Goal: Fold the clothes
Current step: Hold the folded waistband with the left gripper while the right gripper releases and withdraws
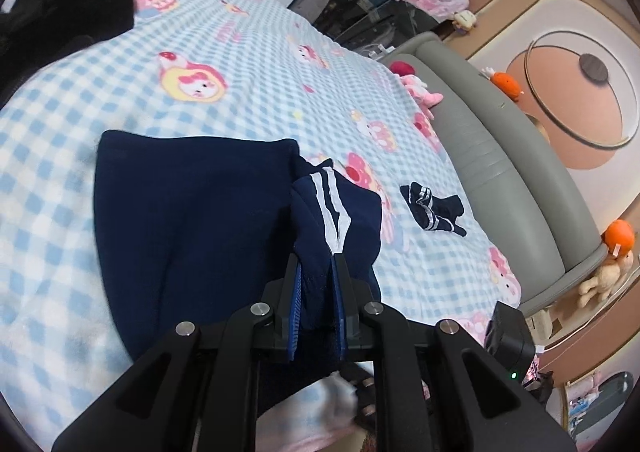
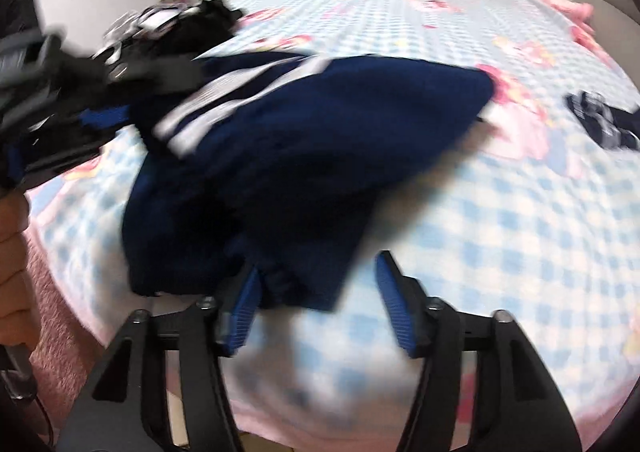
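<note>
Navy trousers [image 1: 192, 211] are spread on the checked blanket [image 1: 240, 63], one striped edge pinched in the nearly closed left gripper [image 1: 318, 280], apparently to be carried across as a fold. Half-parted jaws are shown on the right gripper [image 2: 316, 288], gripping nothing, the hem lying loose between them.

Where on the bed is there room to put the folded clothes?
Bare blanket lies between the dark clothes pile and the navy garment. It is crowded near the small navy piece and the gray bed edge.

Even, soft indoor light fills both fisheye views, edges bending into dark corners; the left stays sharp, the right smears with motion blur.
</note>
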Demonstrator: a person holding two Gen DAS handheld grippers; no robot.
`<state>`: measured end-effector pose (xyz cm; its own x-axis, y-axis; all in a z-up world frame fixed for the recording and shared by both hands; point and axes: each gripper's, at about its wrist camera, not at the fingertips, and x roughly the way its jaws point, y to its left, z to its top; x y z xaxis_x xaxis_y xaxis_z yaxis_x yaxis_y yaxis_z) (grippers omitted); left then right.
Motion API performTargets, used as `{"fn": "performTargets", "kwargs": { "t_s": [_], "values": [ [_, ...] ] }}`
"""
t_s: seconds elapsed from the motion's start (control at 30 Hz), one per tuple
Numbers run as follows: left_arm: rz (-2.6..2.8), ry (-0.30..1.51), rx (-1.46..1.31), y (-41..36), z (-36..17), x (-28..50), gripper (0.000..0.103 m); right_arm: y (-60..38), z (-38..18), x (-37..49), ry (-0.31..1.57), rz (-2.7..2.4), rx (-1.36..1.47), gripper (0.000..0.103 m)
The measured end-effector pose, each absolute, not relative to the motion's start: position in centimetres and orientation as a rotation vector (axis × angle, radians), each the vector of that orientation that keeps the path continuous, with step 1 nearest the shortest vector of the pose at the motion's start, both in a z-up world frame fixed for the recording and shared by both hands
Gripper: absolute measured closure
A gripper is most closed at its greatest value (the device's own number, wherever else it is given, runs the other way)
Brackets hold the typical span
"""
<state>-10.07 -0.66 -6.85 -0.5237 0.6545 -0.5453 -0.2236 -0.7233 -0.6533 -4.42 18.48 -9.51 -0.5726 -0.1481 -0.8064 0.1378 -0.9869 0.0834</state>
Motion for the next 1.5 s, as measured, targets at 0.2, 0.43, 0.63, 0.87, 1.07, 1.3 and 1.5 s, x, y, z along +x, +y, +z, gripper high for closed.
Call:
{"fn": "performTargets", "kwargs": {
  "t_s": [0.2, 0.43, 0.63, 0.87, 1.07, 1.3, 1.5],
  "values": [
    [2.280, -0.661, -1.166, -1.5, -7.7, -9.2, 0.089, 20.7, -8.4, -2.9, -0.079, -2.758, 1.349, 0.049],
    [2.195, -0.599, -1.361, -0.2, -11.7, -7.9, 0.089, 21.0, -9.7, -3.0, -0.082, -2.811, 1.430, 0.047],
    [2.170, -0.678, -1.208, -1.0, -9.5, -7.7, 0.089, 20.4, -9.2, -1.9, -0.008, -2.674, 1.310, 0.047],
    [2.334, -0.516, -1.175, -1.0, -8.0, -7.1, 0.089, 18.5, -9.9, -3.8, 0.115, -2.648, 1.275, 0.048],
    [2.281, -0.490, -1.330, -0.1, -11.0, -6.4, 0.089, 21.2, -9.3, -4.8, -0.157, -2.784, 1.276, 0.048],
    [2.252, -0.478, -1.294, 0.6, -10.2, -4.6, 0.089, 23.3, -10.4, -3.6, -0.198, -2.878, 1.330, 0.048],
    [2.231, -0.373, -1.389, 1.8, -11.6, -4.5, 0.088, 22.5, -9.8, -3.3, -0.109, -2.851, 1.351, 0.047]
  ]
}}
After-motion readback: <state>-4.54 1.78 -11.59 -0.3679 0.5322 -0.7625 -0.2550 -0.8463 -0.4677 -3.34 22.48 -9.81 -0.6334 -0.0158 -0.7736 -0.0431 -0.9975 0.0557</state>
